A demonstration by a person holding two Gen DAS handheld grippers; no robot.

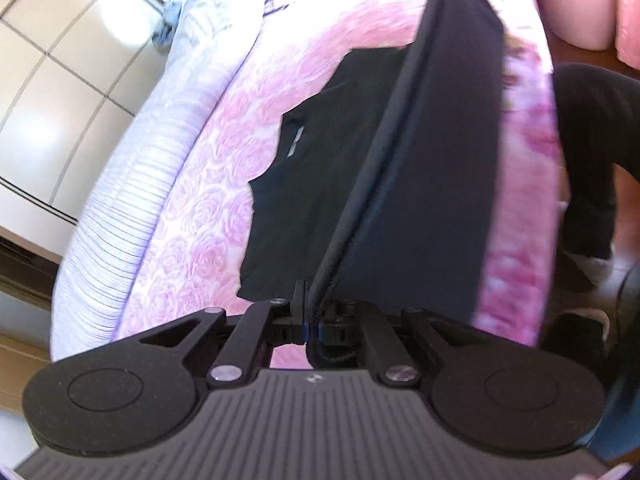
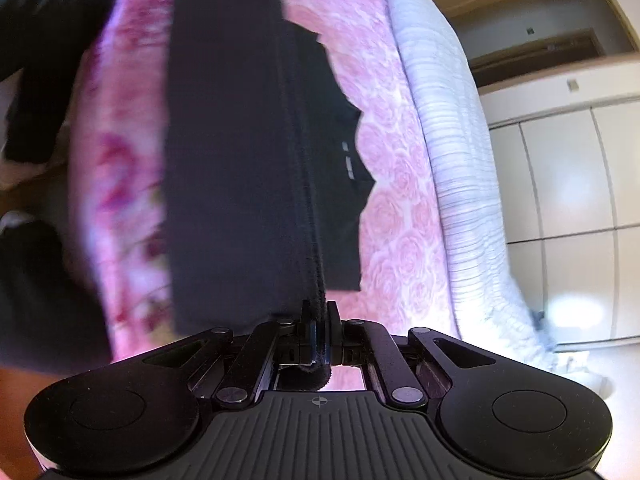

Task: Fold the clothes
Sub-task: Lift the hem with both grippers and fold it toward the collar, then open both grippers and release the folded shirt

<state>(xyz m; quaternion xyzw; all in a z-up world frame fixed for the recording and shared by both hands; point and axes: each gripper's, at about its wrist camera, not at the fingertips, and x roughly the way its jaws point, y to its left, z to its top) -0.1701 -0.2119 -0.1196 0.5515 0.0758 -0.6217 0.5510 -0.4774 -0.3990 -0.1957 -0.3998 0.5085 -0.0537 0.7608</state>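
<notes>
Pink rose bedspread (image 1: 208,208) under black garment (image 1: 432,160), hem pinched by left gripper (image 1: 310,312) and right gripper (image 2: 319,320).

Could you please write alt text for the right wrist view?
The right hand-held gripper is shut on the hem of a black garment, lifting it above a pink rose-patterned bedspread. White cupboard doors stand beyond the bed.

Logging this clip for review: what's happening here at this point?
A person is folding a black fabric garment over a pink rose-patterned bedspread. The left gripper and right gripper are each shut on the garment's thick hem, holding that edge raised while the rest lies flat on the bedspread.
</notes>
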